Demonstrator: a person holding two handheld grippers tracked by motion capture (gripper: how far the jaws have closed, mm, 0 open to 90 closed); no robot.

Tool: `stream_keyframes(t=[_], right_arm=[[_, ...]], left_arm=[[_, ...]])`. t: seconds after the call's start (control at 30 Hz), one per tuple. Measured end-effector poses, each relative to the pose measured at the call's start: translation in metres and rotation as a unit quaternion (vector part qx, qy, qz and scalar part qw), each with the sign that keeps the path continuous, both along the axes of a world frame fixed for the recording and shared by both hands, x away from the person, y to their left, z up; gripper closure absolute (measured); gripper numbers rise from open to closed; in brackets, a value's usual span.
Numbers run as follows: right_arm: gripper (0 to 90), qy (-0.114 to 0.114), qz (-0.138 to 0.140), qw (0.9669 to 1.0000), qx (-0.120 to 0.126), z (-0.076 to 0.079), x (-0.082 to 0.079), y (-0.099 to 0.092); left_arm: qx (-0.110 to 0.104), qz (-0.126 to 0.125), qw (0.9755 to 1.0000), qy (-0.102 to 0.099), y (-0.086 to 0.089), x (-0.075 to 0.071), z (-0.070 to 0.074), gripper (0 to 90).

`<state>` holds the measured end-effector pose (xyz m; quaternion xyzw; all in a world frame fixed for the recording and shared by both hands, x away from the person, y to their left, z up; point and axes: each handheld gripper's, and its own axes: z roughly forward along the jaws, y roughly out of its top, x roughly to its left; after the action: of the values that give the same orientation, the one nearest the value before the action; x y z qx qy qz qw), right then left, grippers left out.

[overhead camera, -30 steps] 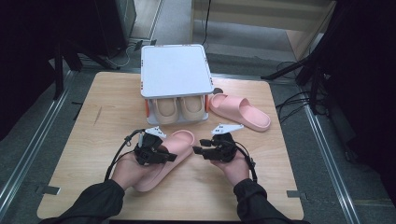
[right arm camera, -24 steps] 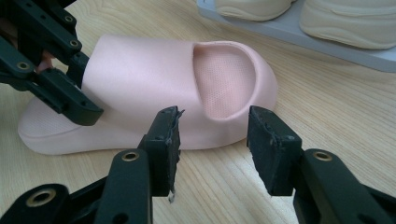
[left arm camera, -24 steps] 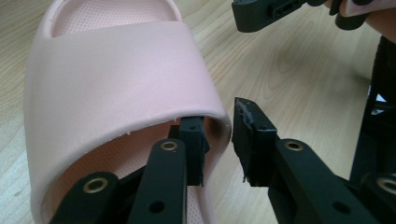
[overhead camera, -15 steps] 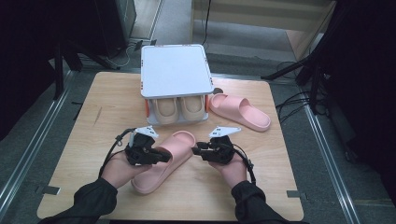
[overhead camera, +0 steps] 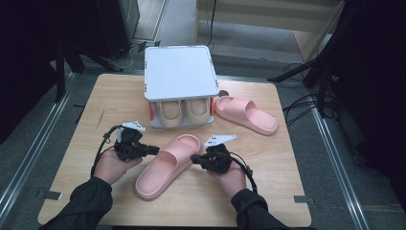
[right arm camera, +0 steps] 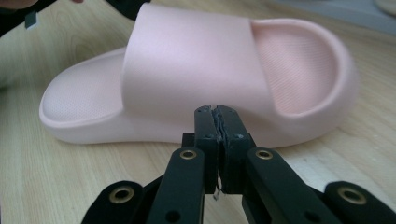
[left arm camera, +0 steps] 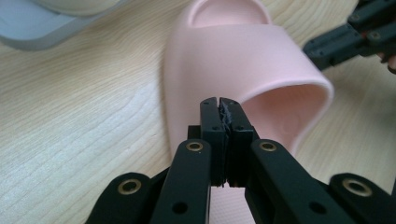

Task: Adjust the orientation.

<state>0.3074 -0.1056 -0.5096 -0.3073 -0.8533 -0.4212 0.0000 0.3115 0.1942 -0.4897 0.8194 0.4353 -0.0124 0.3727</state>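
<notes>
Here the pale wooden counter (overhead camera: 115, 96) carries a soft pink foam slide sandal (overhead camera: 165, 165) at its 6 o'clock, flanked by both tools. The left gripper (overhead camera: 154, 150) and right gripper (overhead camera: 194, 158) have just closed, jaws together on nothing. Pushing unevenly could spin the sandal away.

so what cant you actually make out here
- Beige slippers in the white rack, high view: the rack's top plate hides all but their front ends.
- Left gripper against the near pink slipper, left gripper view: the shut jaws cover the spot, so contact is unclear.
- Right gripper, right gripper view: same doubt at the slipper's side.
- Far pink slipper, high view: too small to show its sole texture.
</notes>
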Motion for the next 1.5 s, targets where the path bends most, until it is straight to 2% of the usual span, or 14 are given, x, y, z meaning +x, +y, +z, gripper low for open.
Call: stream_keyframes(t=[0.1,0.23,0.43,0.57,0.93,1.03,1.1,1.23,1.33,1.5], right_arm=[[88.7,0.003,0.003,0.9999,-0.009,-0.003,-0.002,0.004],[88.7,0.002,0.002,0.9999,-0.013,-0.004,-0.001,0.006],[88.7,-0.002,-0.006,0.9999,-0.011,-0.005,0.007,0.007],[88.7,-0.003,-0.015,0.9998,-0.015,-0.004,0.010,0.009],[88.2,-0.001,-0.016,0.9997,-0.016,-0.004,0.020,0.018],[85.1,-0.004,-0.015,0.9997,-0.018,-0.004,0.021,0.018],[84.8,-0.012,-0.014,0.9997,-0.019,-0.003,0.021,0.016],[84.7,-0.016,-0.011,0.9996,-0.019,-0.001,0.021,0.014],[80.9,-0.018,-0.011,0.9997,-0.013,0.002,0.022,0.007],[75.3,-0.018,-0.020,0.9996,-0.001,0.005,0.026,-0.006]], left_arm=[[0.011,0.001,0.9999,0.005,0.001,0.003,-0.004,88.5],[0.006,0.003,0.9998,0.017,0.002,0.004,-0.009,88.8],[0.016,-0.006,0.9996,0.023,-0.002,-0.002,-0.012,88.6],[0.009,-0.004,0.9996,0.025,-0.002,-0.006,-0.012,88.3],[-0.004,0.006,0.9996,0.027,0.003,-0.014,-0.013,88.3],[-0.016,0.012,0.9995,0.025,0.004,-0.013,-0.011,85.4],[-0.012,0.016,0.9996,0.020,0.006,-0.011,-0.010,82.8],[-0.020,0.025,0.9992,0.023,0.013,-0.009,-0.006,77.1],[-0.024,0.026,0.9991,0.023,0.018,-0.008,-0.003,73.9],[-0.028,0.035,0.9989,0.012,0.025,-0.006,0.004,70.3]])
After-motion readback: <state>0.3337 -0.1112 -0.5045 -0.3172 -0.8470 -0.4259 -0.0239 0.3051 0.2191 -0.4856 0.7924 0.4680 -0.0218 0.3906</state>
